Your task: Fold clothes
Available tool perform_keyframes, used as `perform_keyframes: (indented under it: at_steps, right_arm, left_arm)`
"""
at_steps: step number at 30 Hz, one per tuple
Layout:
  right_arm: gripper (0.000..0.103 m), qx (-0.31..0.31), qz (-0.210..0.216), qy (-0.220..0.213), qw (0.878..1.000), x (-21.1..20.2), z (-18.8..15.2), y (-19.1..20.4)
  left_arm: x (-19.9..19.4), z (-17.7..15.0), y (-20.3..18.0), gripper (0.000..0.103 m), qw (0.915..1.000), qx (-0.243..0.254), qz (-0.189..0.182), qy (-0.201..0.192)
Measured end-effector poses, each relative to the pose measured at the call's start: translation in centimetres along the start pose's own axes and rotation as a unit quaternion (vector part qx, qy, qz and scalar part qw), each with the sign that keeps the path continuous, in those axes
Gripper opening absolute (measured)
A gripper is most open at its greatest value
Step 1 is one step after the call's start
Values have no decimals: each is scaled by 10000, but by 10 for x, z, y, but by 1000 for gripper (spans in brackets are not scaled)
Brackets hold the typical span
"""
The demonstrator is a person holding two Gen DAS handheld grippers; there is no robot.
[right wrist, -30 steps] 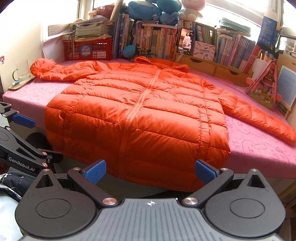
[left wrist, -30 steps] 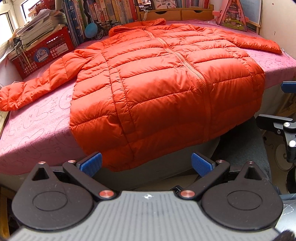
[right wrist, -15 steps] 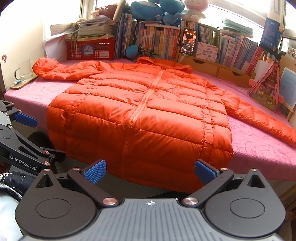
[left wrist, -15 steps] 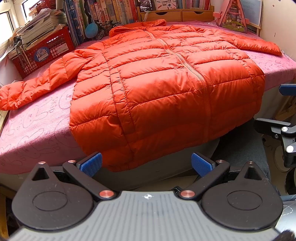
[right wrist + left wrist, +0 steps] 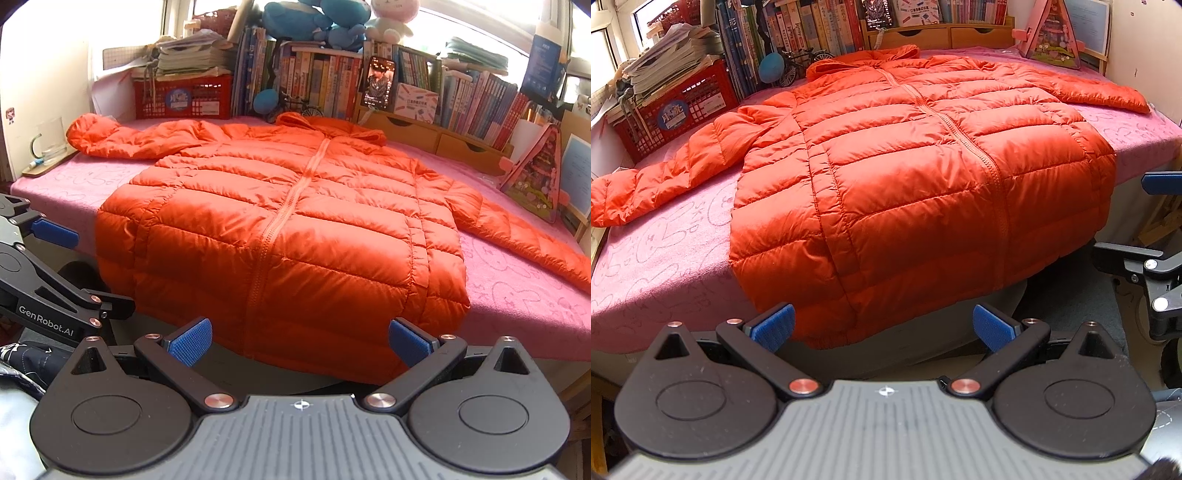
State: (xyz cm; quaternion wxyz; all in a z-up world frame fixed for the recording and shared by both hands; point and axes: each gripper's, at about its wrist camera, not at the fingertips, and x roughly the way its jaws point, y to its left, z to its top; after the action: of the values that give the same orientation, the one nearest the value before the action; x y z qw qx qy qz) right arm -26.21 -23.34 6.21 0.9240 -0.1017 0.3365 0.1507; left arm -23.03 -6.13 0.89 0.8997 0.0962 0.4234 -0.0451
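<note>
an orange jacket [image 5: 923, 192] lies face up and zipped on a pink bed [image 5: 657, 266], sleeves spread out to both sides, hood toward the books [image 5: 317, 85] along the far edge. its hem hangs over the near edge of the bed. the left gripper [image 5: 882, 328] hovers just short of that hem, jaws released and wide apart, nothing between the blue pads [image 5: 774, 326]. the right gripper [image 5: 301, 341] hangs near the hem too, jaws likewise spread and empty. in the left view the right gripper shows at the right edge; in the right view the left gripper shows at the left edge. a red crate [image 5: 183, 98] with papers sits at the far left corner, a pink triangular toy [image 5: 532, 177] at the far right.
</note>
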Motion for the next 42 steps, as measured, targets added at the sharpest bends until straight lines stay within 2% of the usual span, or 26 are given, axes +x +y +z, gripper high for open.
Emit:
perform_keyframes:
  at_steps: [8, 10, 14, 16, 18, 19, 21, 23, 26, 30, 33, 35, 42]
  right_arm:
    - [103, 1, 44, -3, 10000, 1, 0, 2]
    - [103, 5, 34, -70, 10000, 2, 1, -1]
    - [103, 192, -89, -508, 9985, 15, 10, -29]
    - [103, 731, -411, -730, 9938, 29, 16, -66]
    - [103, 1546, -868, -901, 9800, 44, 21, -113]
    - [103, 2048, -1044, -1023, 9678, 50, 19, -139]
    - [103, 3024, -1302, -1330, 9348, 60, 11, -193]
    - [103, 3726, -1486, -1701, 9001, 68, -2, -243]
    - [103, 4394, -1891, -1803, 8594, 81, -15, -305]
    - [103, 4836, -2316, -1611, 8286, 106, -23, -360]
    - [103, 5023, -2369, -1457, 8188, 130, -23, -384]
    - [103, 5066, -2405, -1340, 8170, 148, -21, -398]
    - [103, 4585, -2829, -1008, 8364, 187, 4, -421]
  left_arm:
    - [1, 2, 1, 103, 10000, 71, -20, -24]
    - [2, 8, 2, 103, 9997, 190, -52, -150]
    - [13, 41, 16, 103, 9980, 247, 57, -574]
    - [24, 63, 27, 103, 9977, 117, 119, -657]
    - [38, 85, 40, 103, 9978, -86, 177, -634]
    - [45, 95, 47, 103, 9976, -182, 209, -628]
    - [56, 111, 59, 103, 9971, -345, 297, -611]
    - [67, 124, 68, 103, 9965, -478, 394, -569]
    - [84, 139, 81, 103, 9958, -610, 514, -457]
    - [107, 153, 89, 103, 9953, -722, 580, -295]
    - [126, 162, 93, 103, 9950, -784, 603, -147]
    - [137, 167, 97, 103, 9943, -865, 611, -90]
    - [164, 175, 111, 103, 9918, -1182, 474, 17]
